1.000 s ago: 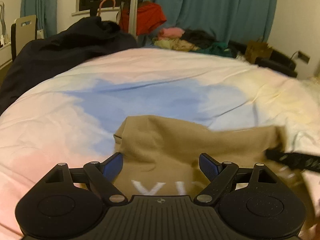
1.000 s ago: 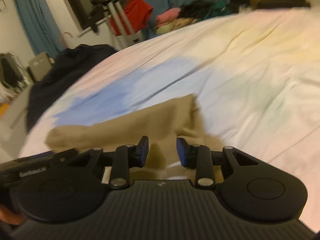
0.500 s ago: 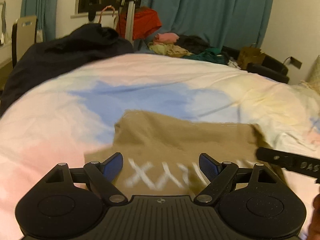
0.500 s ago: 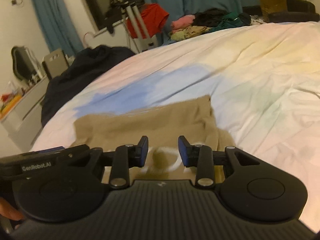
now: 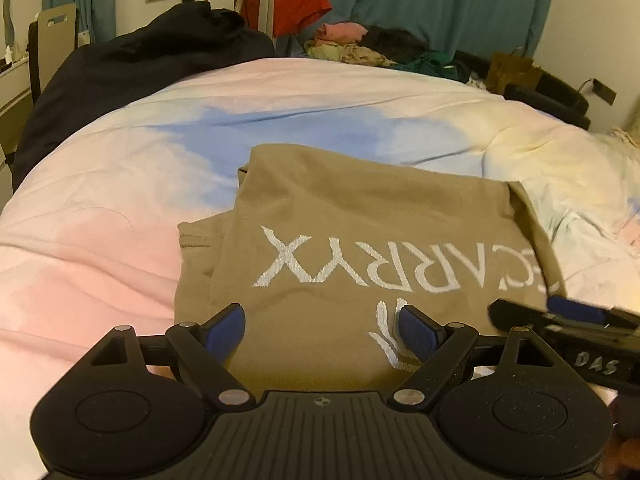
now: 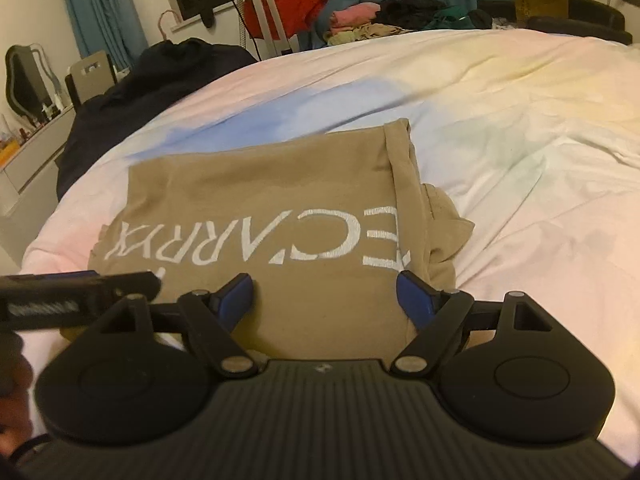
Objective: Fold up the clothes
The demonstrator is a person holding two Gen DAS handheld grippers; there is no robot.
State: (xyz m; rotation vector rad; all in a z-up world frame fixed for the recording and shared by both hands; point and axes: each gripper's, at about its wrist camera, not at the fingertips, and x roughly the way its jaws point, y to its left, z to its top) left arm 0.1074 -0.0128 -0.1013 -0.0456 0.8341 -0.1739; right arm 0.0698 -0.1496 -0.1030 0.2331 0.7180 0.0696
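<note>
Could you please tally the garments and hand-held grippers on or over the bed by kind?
Tan T-shirt, folded, printed side up: 1
Dark garment heaped at the bed's far left corner: 1
Hand-held grippers, both open over the shirt: 2, left hand-held gripper and right hand-held gripper
Total: 4

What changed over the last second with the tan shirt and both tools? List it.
The right tool went from nearly shut to open, with nothing between its fingers. Both tools pulled back from the tan shirt, so its white lettering came into view. The left tool stayed open, and the shirt stayed folded on the duvet.
</note>
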